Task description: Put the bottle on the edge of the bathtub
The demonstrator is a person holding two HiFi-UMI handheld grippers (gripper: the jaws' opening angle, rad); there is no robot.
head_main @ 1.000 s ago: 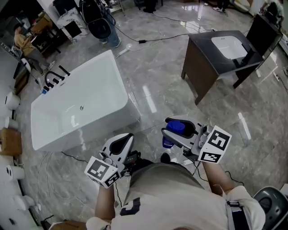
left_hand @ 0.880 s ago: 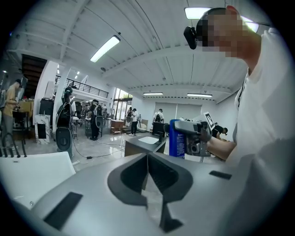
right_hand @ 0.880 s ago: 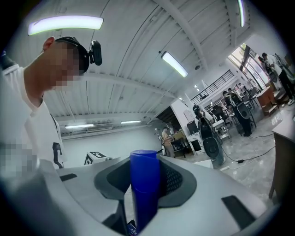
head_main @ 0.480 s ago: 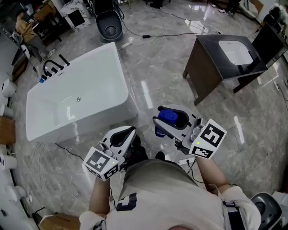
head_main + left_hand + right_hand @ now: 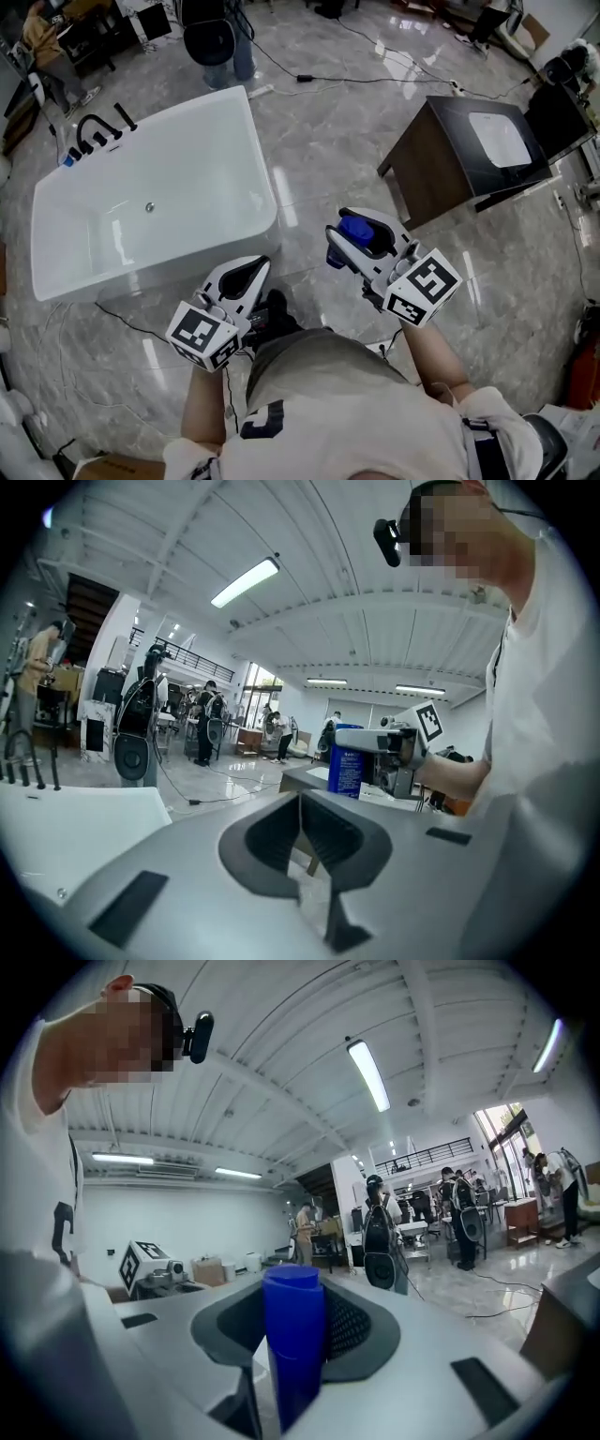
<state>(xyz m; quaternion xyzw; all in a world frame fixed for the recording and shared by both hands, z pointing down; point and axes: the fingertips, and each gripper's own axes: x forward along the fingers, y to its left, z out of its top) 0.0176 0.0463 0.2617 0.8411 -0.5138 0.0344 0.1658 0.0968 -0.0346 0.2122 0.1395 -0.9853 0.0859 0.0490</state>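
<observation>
While the grey marble floor spreads under everything, the white bathtub stands at the left of the head view and a dark sink cabinet at the right. The left tongs, jaws together and empty, hang over the floor near the tub's nearest corner. The right tongs are clamped on the blue bottle, held upright in the air between tub and cabinet, apart from the tub's edge.
</observation>
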